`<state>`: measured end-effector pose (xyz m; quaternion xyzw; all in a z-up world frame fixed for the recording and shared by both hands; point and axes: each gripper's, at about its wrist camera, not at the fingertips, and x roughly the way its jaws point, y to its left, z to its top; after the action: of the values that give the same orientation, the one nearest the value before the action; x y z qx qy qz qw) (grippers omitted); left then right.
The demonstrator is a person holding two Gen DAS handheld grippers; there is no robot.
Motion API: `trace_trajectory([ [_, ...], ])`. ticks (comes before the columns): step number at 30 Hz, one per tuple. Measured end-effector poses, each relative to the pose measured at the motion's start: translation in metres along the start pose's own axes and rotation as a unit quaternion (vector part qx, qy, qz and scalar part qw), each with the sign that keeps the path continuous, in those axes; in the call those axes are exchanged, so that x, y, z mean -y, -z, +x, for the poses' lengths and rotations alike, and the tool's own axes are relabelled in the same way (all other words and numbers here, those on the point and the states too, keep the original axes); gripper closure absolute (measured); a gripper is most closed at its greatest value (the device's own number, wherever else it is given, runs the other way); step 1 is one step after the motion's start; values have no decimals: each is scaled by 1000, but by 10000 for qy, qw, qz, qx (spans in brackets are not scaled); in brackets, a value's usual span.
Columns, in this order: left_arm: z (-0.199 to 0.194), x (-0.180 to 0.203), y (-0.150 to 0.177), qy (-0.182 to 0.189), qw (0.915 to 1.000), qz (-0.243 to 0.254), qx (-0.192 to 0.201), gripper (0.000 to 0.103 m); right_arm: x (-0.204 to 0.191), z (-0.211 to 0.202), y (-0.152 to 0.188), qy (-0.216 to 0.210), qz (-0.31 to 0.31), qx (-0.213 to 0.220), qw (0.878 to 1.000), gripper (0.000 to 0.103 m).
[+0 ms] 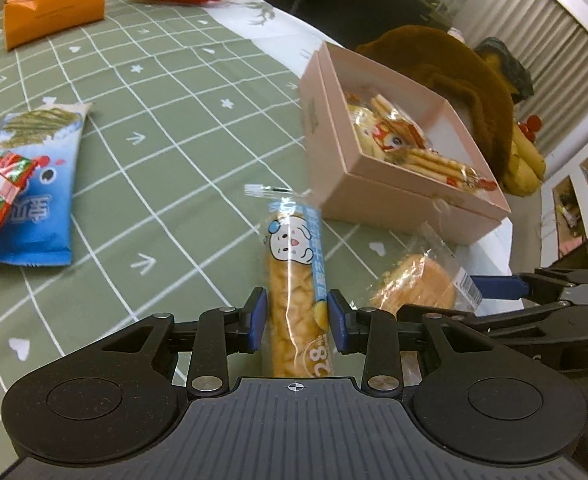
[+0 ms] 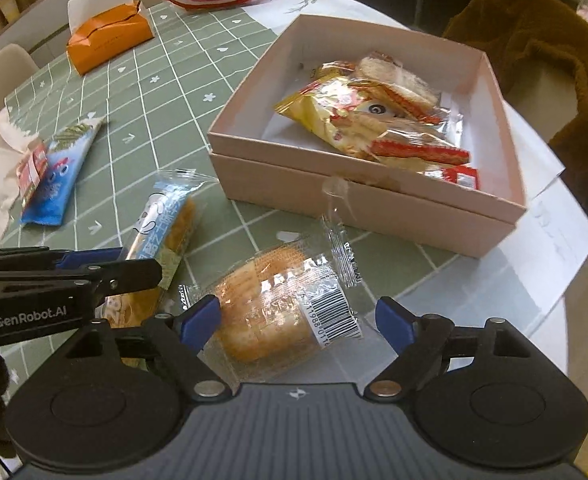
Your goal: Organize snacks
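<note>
Two grippers worked over one table (image 2: pixel 141 92) laid with a green checked cloth. The left gripper (image 1: pixel 296 322), at lower centre of the left wrist view, had its jaws clamped on one long snack bar (image 1: pixel 294 300) in a clear and blue wrapper, the bar running away up the frame. The right gripper (image 2: pixel 296 322), at lower centre of the right wrist view, had its jaws apart on either side of one round wrapped cake (image 2: pixel 269 308) lying on the cloth; the left pad was near the wrapper, and the right pad stood clear. One pink box (image 2: pixel 358 200), open, stood at centre right of that view, holding several packets, too overlapped to count. One blue packet (image 2: pixel 55 176) with one red packet (image 2: pixel 33 170) on it lay at left. One orange tissue pack (image 2: pixel 107 42) sat at upper left.
</note>
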<state>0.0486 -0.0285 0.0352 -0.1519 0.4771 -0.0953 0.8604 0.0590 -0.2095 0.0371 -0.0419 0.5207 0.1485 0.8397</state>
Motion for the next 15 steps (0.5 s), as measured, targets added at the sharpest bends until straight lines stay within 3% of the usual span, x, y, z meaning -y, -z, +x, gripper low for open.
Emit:
trace_trajectory([
  [7, -4, 4, 3, 142, 9999, -58, -16, 66, 10, -3, 15, -271, -70, -274, 9992, 18],
  [15, -13, 0, 3, 251, 9993, -245, 119, 66, 18, -7, 23, 80, 13, -135, 9999, 18],
])
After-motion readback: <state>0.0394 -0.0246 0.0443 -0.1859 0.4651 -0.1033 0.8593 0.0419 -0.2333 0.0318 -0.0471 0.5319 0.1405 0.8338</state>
